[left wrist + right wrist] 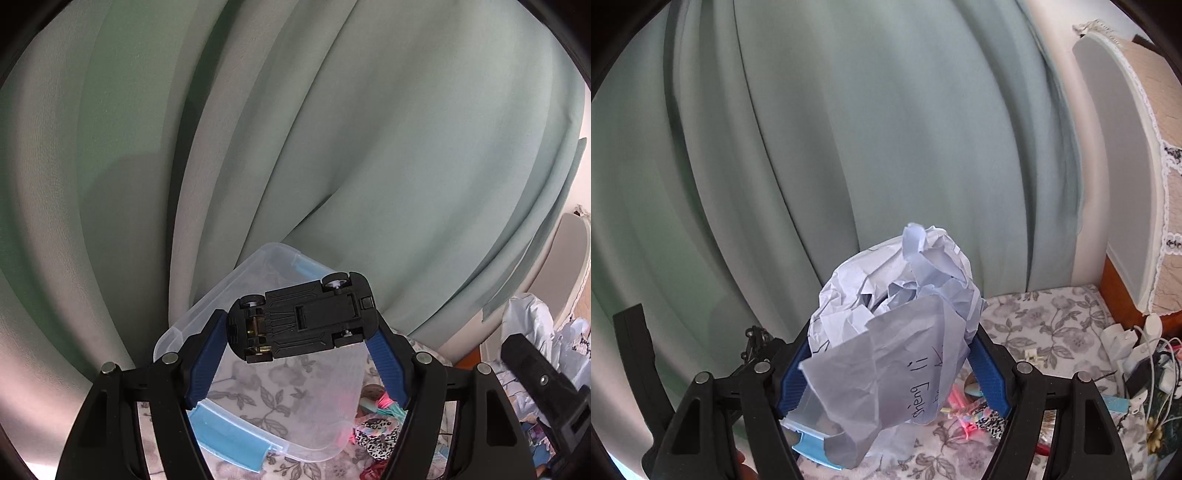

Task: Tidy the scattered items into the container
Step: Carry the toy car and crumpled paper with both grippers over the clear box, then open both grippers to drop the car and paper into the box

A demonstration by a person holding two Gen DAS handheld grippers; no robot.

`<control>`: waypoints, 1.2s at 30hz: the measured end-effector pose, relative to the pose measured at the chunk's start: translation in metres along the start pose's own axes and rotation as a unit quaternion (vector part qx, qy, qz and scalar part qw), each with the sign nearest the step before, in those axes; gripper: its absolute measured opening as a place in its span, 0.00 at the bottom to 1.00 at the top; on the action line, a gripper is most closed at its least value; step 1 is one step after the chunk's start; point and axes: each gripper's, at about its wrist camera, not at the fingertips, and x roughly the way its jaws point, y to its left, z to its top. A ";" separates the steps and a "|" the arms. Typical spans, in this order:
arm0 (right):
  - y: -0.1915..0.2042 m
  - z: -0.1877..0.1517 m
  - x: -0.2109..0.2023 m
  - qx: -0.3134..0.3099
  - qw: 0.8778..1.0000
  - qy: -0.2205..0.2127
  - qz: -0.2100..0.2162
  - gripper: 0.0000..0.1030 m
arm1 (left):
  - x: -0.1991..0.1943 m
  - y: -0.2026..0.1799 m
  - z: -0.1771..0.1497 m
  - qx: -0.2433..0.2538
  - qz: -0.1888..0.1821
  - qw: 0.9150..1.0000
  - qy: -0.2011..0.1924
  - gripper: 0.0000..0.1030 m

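Item one, nearest: my left gripper (299, 325), blue fingers (205, 363) clamped end to end on a black toy car (301, 319), underside toward the camera, wheels showing at 12 and 5 o'clock of its chassis. Held clear of everything, above the box.

Item two: my right gripper (886, 347), fingers (988, 373) pressed on a crumpled ball of white paper (897, 295) with handwriting on a loose flap that hangs down at 6 o'clock. The flap hides much of what lies below.

Item three, beyond the fingers: clear plastic container (258, 288) with light-blue latches, open, resting on a floral-print cloth (1045, 325). In the left view it sits under and behind the car, toward 11 o'clock.

Item four: leftover clutter at 4 o'clock of the container: pink and patterned small things (373, 424), not yet gathered.

Item five, farthest: pale green curtain (332, 129) filling the background.

Handling note, my judgement: bring each load squarely over the container's mouth before loosening the grip. Car first and low, so it does not bounce out. The paper is light and springy; lower it past the rim, mind the trailing flap, and keep the two grippers from colliding.
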 end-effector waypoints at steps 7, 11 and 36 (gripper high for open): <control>0.019 -0.026 0.045 -0.024 0.998 0.060 0.019 0.77 | 0.039 0.036 0.002 -0.022 0.014 0.999 0.029 0.73; 0.017 -0.043 0.067 -0.020 0.995 0.090 0.027 0.77 | 0.060 0.053 0.000 -0.031 0.024 0.998 0.045 0.73; 0.007 -0.059 0.130 -0.001 0.990 0.123 0.064 0.85 | 0.098 0.060 -0.037 -0.057 0.021 0.995 0.085 0.75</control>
